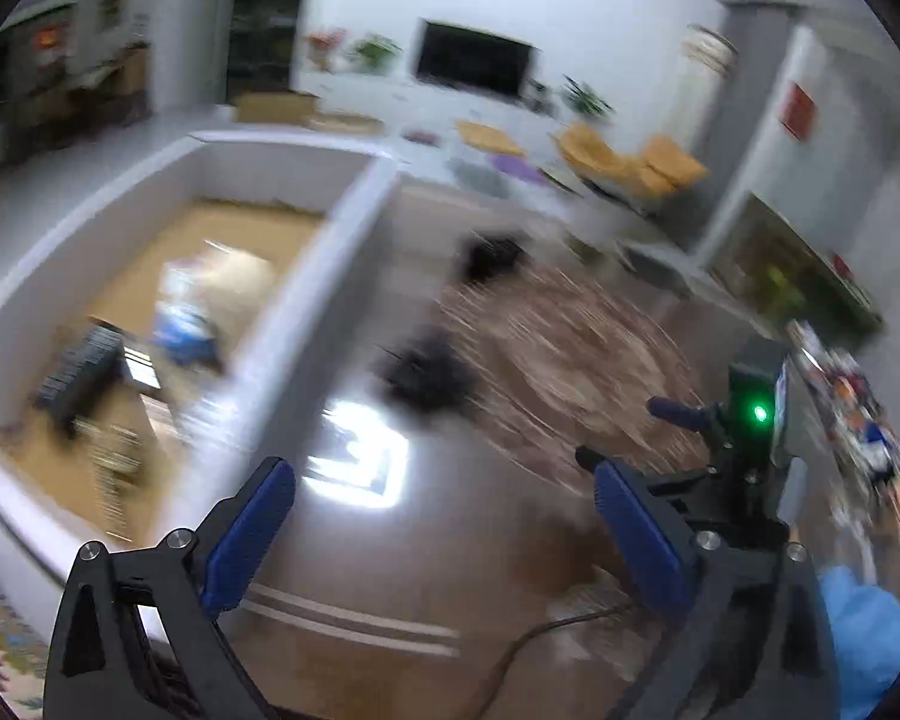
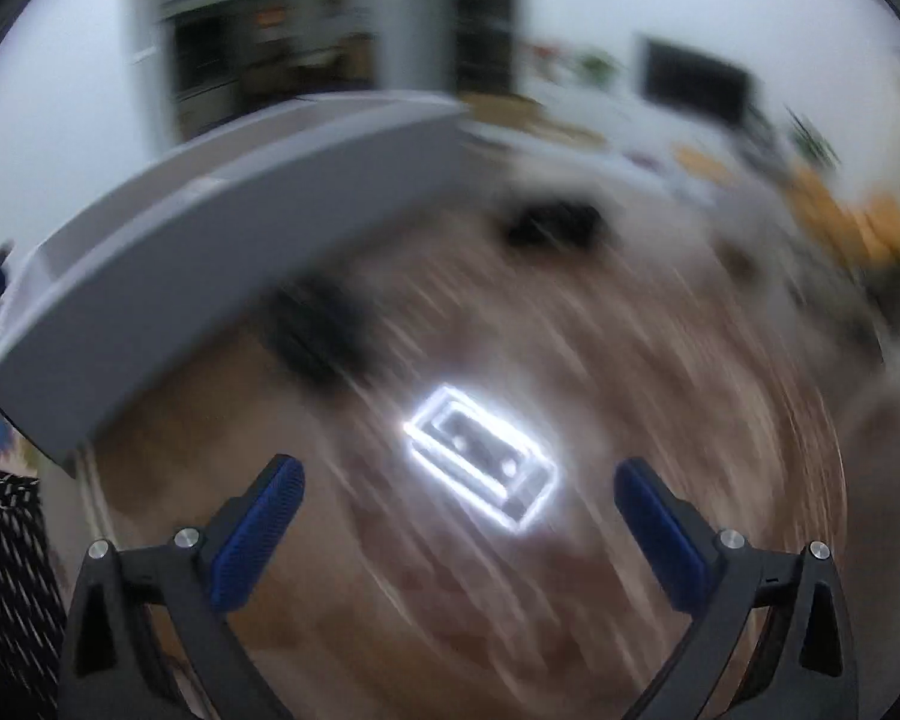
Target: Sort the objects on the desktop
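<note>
- Blue-padded left tongs (image 1: 444, 531) stand released, jaws wide, nothing between them; only the glossy wooden surface (image 1: 450, 552) lies ahead of them.
- Right tongs (image 2: 459, 531) are likewise released and empty, with a bright glare patch (image 2: 483, 456) on the wood just ahead, between the pads.
- Ahead and to the left of the left tongs sits a white tray (image 1: 306, 306); blurred items already lie inside: a dark box (image 1: 81, 372) and a blue-and-white packet (image 1: 183, 324).
- Two dark objects (image 1: 429, 369) remain on the surface ahead of the left tongs, outside the tray; too smeared to identify.
- Judged from this, sorting is partly done: some things are binned, at least those two dark ones are left.
- Heavy blur hides finer detail.
</note>
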Tool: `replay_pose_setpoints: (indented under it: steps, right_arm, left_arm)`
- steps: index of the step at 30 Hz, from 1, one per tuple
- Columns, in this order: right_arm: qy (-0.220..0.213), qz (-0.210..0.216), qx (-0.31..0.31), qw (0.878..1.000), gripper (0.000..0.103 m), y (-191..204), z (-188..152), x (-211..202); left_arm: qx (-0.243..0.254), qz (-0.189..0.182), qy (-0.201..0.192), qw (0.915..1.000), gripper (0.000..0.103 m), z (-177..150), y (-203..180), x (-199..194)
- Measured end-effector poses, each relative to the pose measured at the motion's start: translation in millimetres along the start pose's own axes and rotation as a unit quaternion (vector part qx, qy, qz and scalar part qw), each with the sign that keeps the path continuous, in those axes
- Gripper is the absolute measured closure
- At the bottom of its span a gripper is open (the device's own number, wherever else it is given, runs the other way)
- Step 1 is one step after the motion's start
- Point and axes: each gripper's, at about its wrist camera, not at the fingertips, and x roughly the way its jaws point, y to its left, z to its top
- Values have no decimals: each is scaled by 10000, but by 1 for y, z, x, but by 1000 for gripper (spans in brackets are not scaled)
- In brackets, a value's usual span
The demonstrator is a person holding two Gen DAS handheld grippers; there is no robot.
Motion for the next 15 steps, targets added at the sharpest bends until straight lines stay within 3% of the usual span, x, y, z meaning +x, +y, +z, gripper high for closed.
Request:
replay_pose_setpoints:
  steps: [4,9,11,15]
  right_arm:
    - [217,-595,458,9969,0,-43,-38,-11]
    - [272,-636,338,9970,0,-48,-36,-13]
    - [318,-577,328,9973,0,-42,-32,-11]
    - [361,-585,380,9969,0,-44,-30,-4]
  left_arm:
    - [309,196,393,9986,1,-27,-27,67]
    - [399,770,902,9921,2,-48,-30,132]
    - [541,956,698,9915,1,-50,-35,135]
    - [649,985,574,9914,0,-58,-41,138]
